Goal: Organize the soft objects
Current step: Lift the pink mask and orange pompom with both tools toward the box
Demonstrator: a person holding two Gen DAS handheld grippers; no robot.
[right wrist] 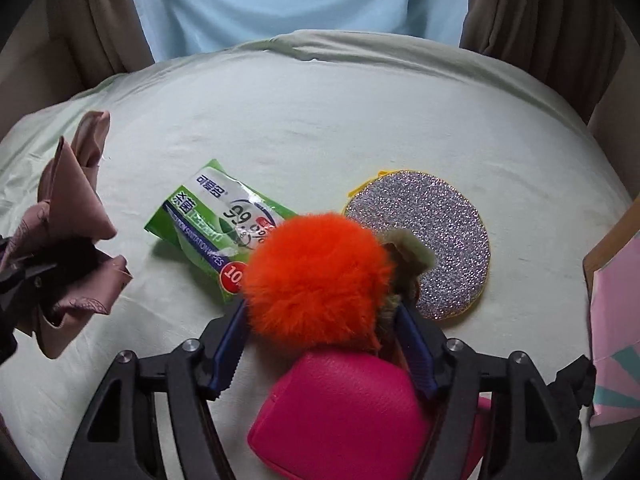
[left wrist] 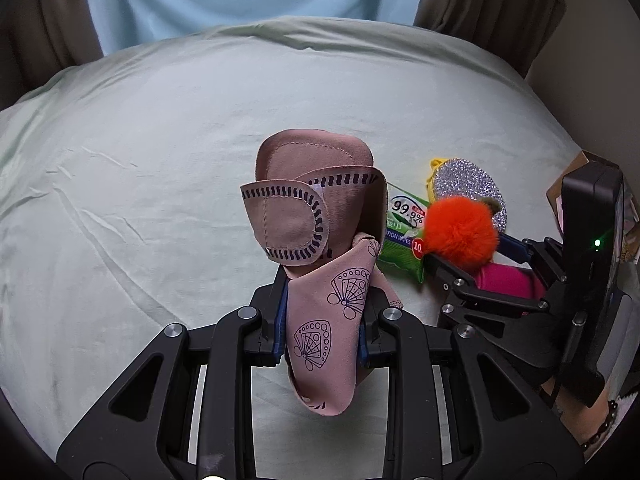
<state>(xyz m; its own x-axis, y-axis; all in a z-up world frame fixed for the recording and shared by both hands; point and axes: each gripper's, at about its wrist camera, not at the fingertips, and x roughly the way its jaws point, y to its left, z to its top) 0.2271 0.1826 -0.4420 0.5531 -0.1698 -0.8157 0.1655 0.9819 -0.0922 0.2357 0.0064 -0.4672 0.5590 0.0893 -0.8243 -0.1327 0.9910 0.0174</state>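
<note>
between closed left hand-held gripper (left wrist: 322,320) fingers, dusty-pink fan-printed cloth (left wrist: 316,240)

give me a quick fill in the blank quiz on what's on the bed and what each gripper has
1. The left gripper is clamped on a pink ____ printed with fan shapes.
2. The fluffy pom-pom between the right gripper's fingers is ____ in colour.
3. The wipes pack lying on the bed sheet is mostly ____.
4. The glittery silver pad is ____ in shape.

Missing words: cloth; orange; green; round
</note>
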